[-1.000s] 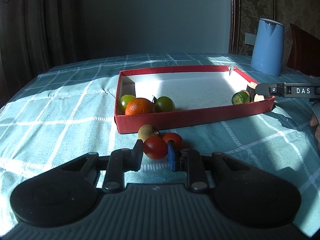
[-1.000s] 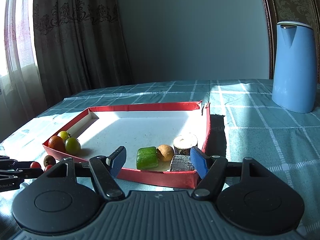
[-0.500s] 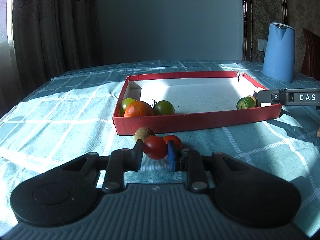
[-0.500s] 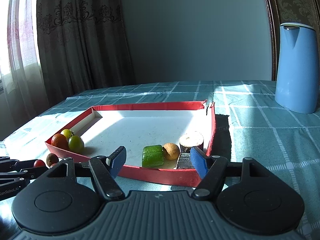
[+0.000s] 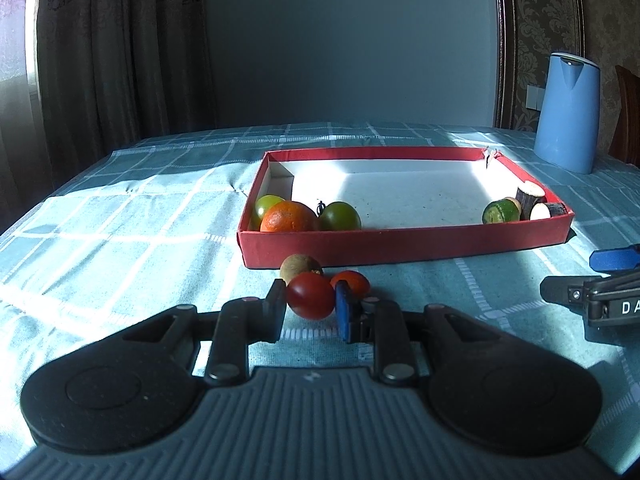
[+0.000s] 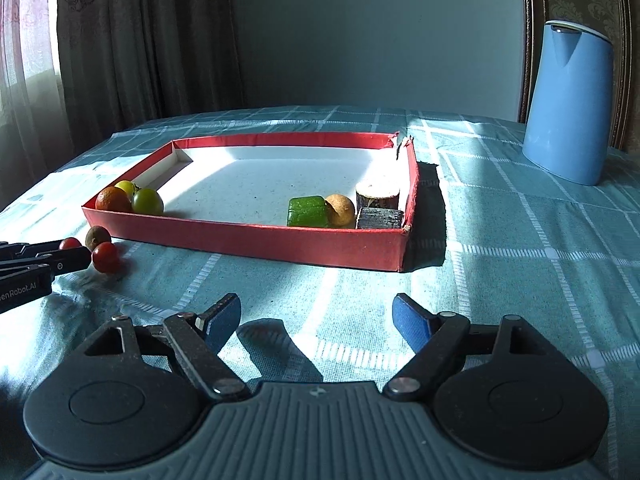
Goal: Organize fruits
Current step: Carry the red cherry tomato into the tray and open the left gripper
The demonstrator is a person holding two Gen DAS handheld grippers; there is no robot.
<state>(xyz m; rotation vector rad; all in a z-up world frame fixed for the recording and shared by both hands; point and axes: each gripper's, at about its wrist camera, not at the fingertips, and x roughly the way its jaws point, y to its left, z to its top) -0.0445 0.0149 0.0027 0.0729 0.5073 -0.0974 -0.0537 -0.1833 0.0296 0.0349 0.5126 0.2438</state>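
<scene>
My left gripper [image 5: 310, 305] is shut on a red cherry tomato [image 5: 311, 295] just in front of the red tray [image 5: 400, 245]. A second red tomato [image 5: 352, 282] and a brown round fruit [image 5: 300, 266] lie on the cloth right behind it. In the tray's left corner sit an orange [image 5: 287, 218] and two green tomatoes [image 5: 340, 216]. In its right corner lie a green piece [image 6: 307, 211], a tan round fruit [image 6: 340, 210] and two dark cut pieces [image 6: 378, 195]. My right gripper [image 6: 317, 322] is open and empty over the cloth, short of the tray's near right corner.
A blue kettle [image 6: 568, 104] stands on the table at the back right. The checked teal tablecloth [image 6: 520, 280] covers the table. Curtains hang at the left and a wall stands behind. My left gripper's side shows at the left of the right wrist view [image 6: 40, 264].
My right gripper has pulled back from the tray's right corner and now hovers over the cloth, still open. My left gripper stays shut on the red tomato and has lifted back slightly.
</scene>
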